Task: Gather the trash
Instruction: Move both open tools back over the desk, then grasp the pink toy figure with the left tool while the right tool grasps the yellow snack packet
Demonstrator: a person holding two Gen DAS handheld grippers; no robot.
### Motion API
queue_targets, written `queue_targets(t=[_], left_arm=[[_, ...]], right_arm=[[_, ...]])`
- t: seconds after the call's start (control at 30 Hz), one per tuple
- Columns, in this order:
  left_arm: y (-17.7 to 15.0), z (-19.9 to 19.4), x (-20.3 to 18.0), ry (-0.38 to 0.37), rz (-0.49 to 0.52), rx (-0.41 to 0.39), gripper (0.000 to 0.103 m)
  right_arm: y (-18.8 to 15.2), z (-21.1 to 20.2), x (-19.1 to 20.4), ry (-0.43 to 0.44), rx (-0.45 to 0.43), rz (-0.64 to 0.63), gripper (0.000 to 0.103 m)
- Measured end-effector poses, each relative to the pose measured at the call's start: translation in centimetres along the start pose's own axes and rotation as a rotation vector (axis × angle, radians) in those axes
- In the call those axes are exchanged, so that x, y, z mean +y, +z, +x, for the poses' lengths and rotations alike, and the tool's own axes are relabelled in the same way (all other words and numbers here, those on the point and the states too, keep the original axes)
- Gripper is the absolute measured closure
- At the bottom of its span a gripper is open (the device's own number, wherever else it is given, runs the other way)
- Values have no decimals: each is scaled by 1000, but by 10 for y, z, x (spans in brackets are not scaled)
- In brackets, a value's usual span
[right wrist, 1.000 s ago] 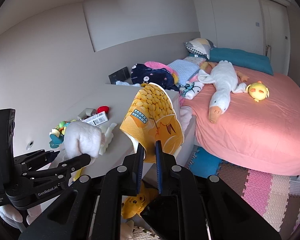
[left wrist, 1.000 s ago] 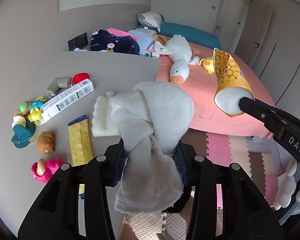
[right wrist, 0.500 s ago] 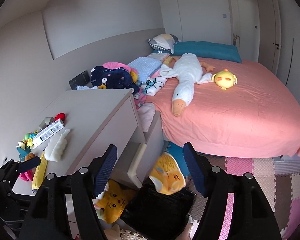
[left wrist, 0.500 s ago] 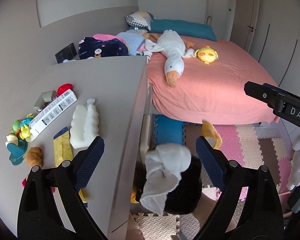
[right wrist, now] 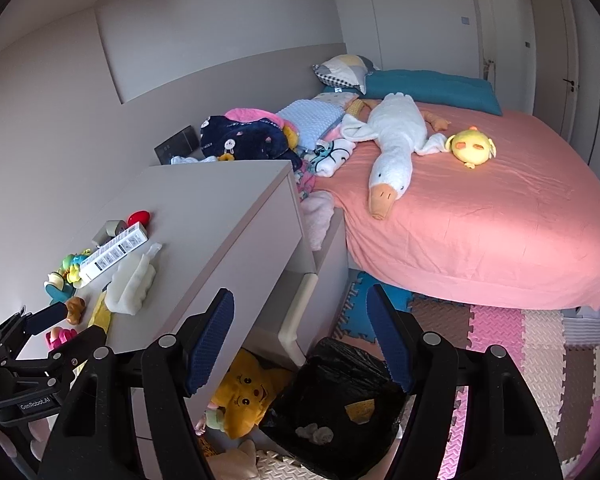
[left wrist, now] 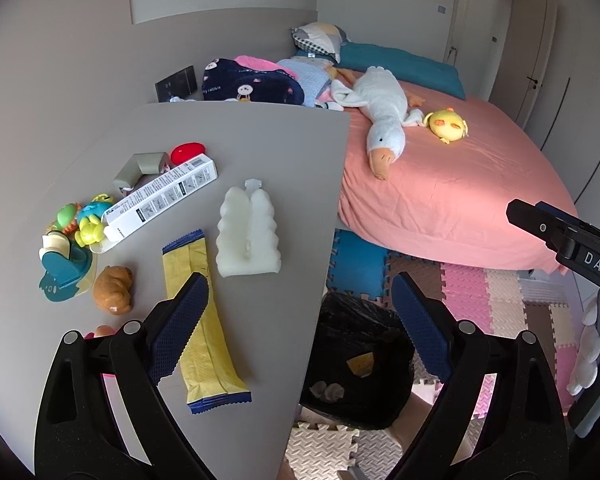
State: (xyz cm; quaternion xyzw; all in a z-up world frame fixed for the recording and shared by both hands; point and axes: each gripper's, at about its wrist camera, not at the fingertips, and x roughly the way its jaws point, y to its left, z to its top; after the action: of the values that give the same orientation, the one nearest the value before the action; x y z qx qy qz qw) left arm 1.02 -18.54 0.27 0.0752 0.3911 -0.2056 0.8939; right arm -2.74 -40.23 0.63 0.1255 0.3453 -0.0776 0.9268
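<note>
A bin lined with a black bag (left wrist: 380, 344) (right wrist: 332, 376) stands on the floor beside the grey dresser (left wrist: 260, 144). Inside lie a yellow snack bag scrap (left wrist: 360, 362) (right wrist: 360, 410) and a pale wad (left wrist: 326, 390) (right wrist: 314, 434). My left gripper (left wrist: 298, 284) hangs open over the dresser edge and the bin, with nothing between its fingers. My right gripper (right wrist: 299, 292) is open above the bin, also holding nothing. On the dresser top lie a yellow wrapper (left wrist: 204, 320), a white foam piece (left wrist: 247, 236) and a white box (left wrist: 160, 200).
Small toys (left wrist: 76, 236) crowd the dresser's left side. A pink bed (right wrist: 480, 216) with a white goose plush (right wrist: 396, 148) fills the right. Coloured foam mats (right wrist: 540, 344) cover the floor. A yellow plush (right wrist: 244, 396) lies below the dresser's open drawers (right wrist: 300, 312).
Both grippers opened. The white cloth left the left gripper and the yellow snack bag left the right one, and both dropped into the black bin. Both views swung slightly toward the dresser.
</note>
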Motion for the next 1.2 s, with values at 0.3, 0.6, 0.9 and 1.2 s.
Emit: queue_targets(t=[0.3,0.6,0.9,1.2], left_arm=[[-15,-13,44,55,-50,-3,13],[-38,-22,91,119,-122,9,13],[-56,-4,114,156,-149,55,13],[-60,12,128,145,-196,87,23]], right_arm=[[-8,12,44,69,26,-52,33],[-18,19,89,130,40,-92,33],[-27,27,121,174,65,-124,33],[-37,39,140,195,105,-144,33]])
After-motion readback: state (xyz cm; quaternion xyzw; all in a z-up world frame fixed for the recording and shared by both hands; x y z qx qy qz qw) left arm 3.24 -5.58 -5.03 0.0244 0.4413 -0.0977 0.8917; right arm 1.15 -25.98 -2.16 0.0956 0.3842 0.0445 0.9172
